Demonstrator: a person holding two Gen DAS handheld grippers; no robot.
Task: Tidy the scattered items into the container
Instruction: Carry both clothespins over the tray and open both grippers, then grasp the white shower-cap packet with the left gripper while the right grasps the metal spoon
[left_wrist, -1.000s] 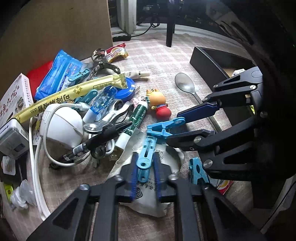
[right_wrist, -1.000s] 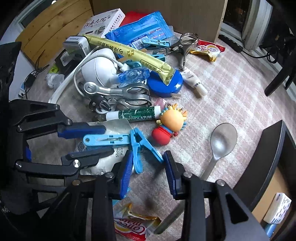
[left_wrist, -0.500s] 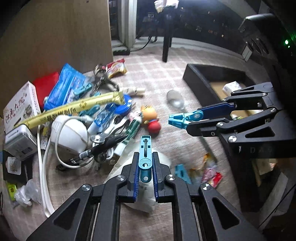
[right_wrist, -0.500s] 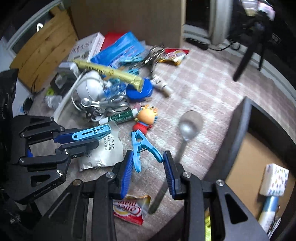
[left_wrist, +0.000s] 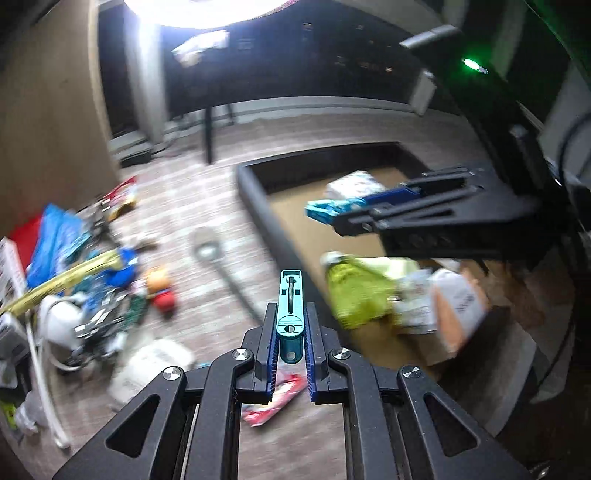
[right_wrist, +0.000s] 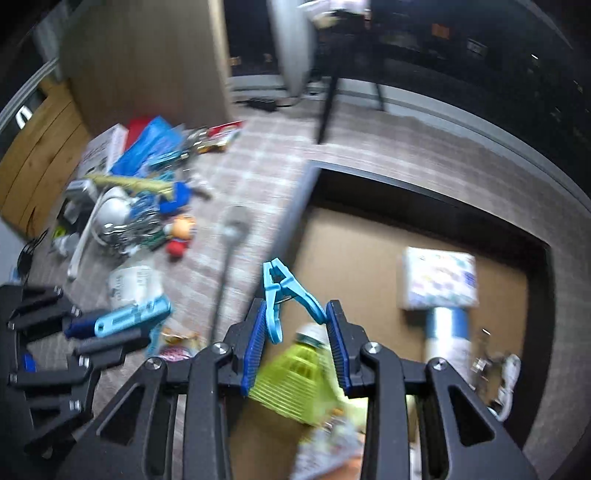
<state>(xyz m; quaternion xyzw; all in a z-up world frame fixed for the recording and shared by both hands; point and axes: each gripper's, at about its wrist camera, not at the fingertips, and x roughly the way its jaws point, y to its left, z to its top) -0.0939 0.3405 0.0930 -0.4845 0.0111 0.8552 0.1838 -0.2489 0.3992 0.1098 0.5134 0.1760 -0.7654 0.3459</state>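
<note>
Here the left hand-held gripper (left_wrist: 290, 345) is clenched on a teal clothespin (left_wrist: 290, 312), held above the container's near wall (left_wrist: 273, 229). The right hand-held gripper (right_wrist: 295, 332) grips a light-blue clothespin (right_wrist: 282, 295) by its handles over the dark container's brown floor, near a yellow-green shuttlecock (right_wrist: 295, 380).

Wrist views downward — shared container (left_wrist: 258, 206)

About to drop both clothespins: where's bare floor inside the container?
The container's brown floor lies bare between its left wall and the white patterned box. The near end is crowded: yellow-green shuttlecock, packets, blue-and-white tube.
</note>
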